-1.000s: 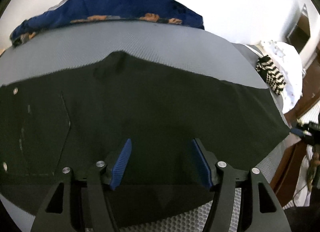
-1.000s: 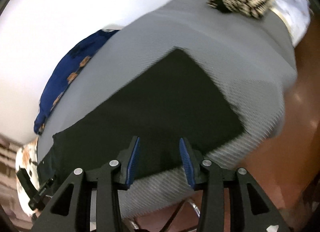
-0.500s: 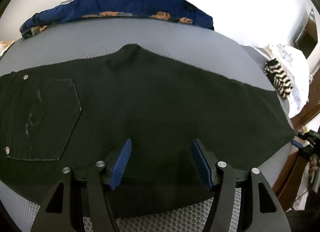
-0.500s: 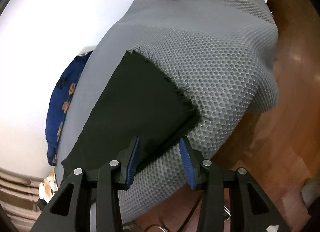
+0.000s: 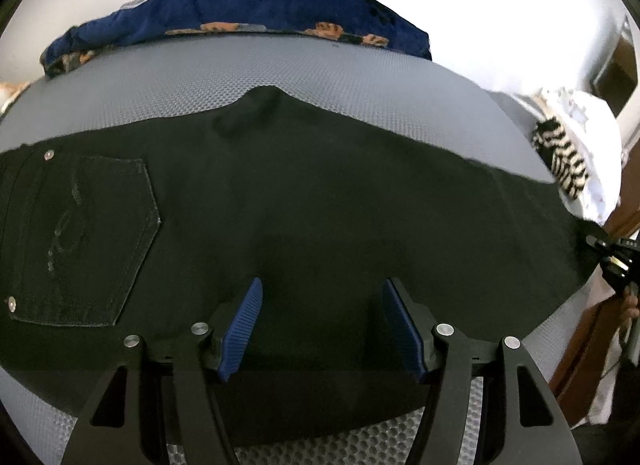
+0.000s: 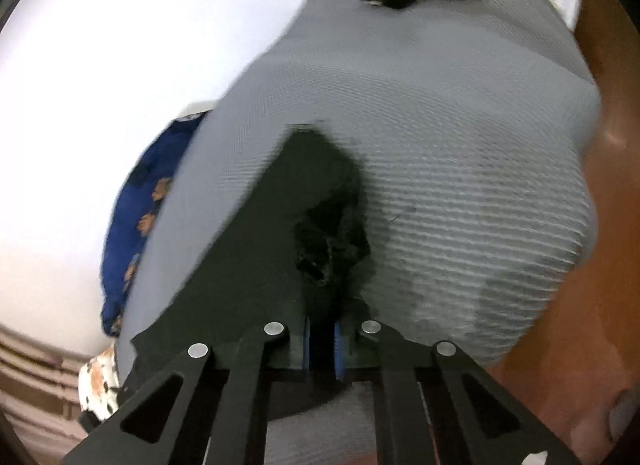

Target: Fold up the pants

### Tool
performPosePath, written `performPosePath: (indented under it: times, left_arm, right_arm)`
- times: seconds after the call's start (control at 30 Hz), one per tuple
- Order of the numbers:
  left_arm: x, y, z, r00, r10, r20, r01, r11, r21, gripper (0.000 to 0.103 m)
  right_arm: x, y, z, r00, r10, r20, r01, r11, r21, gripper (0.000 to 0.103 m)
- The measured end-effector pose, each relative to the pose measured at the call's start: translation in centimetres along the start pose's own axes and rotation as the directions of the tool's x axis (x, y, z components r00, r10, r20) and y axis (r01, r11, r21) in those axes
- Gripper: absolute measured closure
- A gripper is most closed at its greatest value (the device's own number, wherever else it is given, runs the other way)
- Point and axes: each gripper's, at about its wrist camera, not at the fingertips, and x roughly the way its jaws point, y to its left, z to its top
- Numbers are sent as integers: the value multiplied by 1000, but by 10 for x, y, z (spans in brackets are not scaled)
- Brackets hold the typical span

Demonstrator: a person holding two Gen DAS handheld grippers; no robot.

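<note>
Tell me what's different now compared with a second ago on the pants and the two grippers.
The right gripper came down onto the leg end of the black pants and shut on the hem, which now bunches up between its pads where it lay flat before. The left gripper stays open above the seat area, holding nothing. The pants otherwise still lie spread on the grey mattress.

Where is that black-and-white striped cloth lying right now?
In the left wrist view, the striped cloth lies at the far right of the grey mattress, beside a white pillow, beyond the pants.
</note>
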Motion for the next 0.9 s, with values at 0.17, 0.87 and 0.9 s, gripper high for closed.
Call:
performPosePath:
  times: [0.17,0.87,0.9]
  left_arm:
    - [-14,14,6,999,-18,45,20,998,-56,39]
    - [-75,91,-5,986,16,165,15,983,-182,39]
    - [-75,92,-6,986,14,164,17,983,-185,39]
  right_arm:
    - [4,74,-2,996,81,-25,-84,985,-148,95]
    - [130,289,-183,845,129,-519,-428,745,-512,95]
    - [132,292,-195,842,103,-530,-428,726,-539,95]
